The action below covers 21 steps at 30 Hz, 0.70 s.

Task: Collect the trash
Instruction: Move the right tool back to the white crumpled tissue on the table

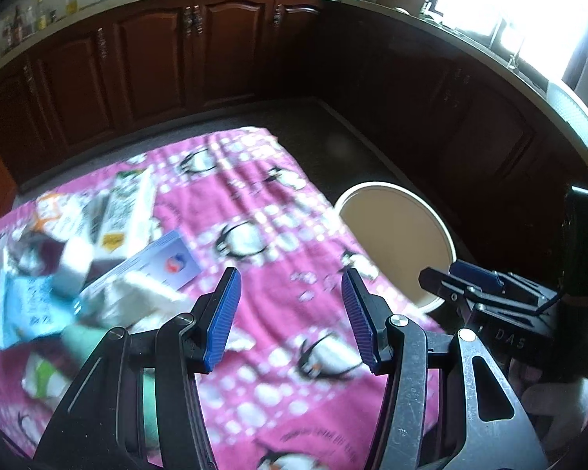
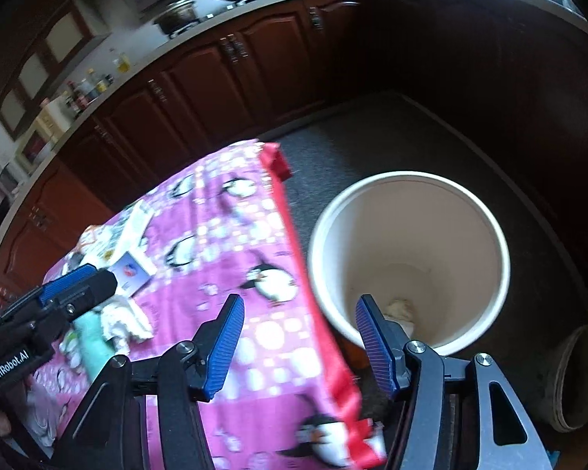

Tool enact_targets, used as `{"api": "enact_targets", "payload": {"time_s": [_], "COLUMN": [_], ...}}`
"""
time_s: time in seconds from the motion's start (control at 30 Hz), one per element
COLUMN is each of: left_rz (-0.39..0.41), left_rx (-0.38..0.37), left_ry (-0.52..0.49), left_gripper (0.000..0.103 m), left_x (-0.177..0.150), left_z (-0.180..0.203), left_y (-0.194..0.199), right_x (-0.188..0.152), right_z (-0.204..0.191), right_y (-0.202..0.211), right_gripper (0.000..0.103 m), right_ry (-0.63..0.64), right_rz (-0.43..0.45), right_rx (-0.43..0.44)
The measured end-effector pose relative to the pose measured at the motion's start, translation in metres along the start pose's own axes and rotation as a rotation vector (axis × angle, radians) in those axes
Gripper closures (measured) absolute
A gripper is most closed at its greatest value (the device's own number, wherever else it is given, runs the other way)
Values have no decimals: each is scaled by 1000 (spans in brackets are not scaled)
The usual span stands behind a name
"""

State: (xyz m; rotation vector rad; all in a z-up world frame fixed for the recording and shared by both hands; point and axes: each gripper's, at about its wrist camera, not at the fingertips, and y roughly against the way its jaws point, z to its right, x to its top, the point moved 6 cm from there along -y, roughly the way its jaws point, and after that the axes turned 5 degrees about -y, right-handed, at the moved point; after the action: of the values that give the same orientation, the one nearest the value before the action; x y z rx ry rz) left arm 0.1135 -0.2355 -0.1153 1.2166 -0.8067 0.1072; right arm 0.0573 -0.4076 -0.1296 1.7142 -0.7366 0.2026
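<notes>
A heap of trash lies on the left part of the pink penguin tablecloth: a white carton, a blue-and-white card box, a light blue wrapper, crumpled white tissue and a green tube. My left gripper hangs open over bare cloth, right of the heap, with nothing between its pads. On the floor beside the table stands a white bucket, with a crumpled scrap at its bottom. My right gripper is open and empty, straddling the table edge and the bucket rim.
Dark wooden cabinets under a counter with pots curve around the back. Dark floor lies between them and the table. A grey pot sits on the floor at the right. The tablecloth's red edge hangs over the side.
</notes>
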Motion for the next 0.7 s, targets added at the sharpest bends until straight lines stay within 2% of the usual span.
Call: {"api": "enact_targets", "payload": {"time_s": [0.27,0.47,0.7], "left_rz": [-8,-25,-53], "left_rx": [58,127,187], "left_ry": [88,225,379], "left_gripper": [51,51,50], "left_x": [-39,-79,-124], "left_z": [-68,-139,-202], "left_y": [39,65,77], "right_x": [-17,-34,-52], "right_z": [-55,-98,-147], "right_y": [-9,-18,-35], "right_gripper": [45,45,45], "right_ry": [78,159,255], "right_rz": [-43,-84,-145], "right_rx": [84,135,212]}}
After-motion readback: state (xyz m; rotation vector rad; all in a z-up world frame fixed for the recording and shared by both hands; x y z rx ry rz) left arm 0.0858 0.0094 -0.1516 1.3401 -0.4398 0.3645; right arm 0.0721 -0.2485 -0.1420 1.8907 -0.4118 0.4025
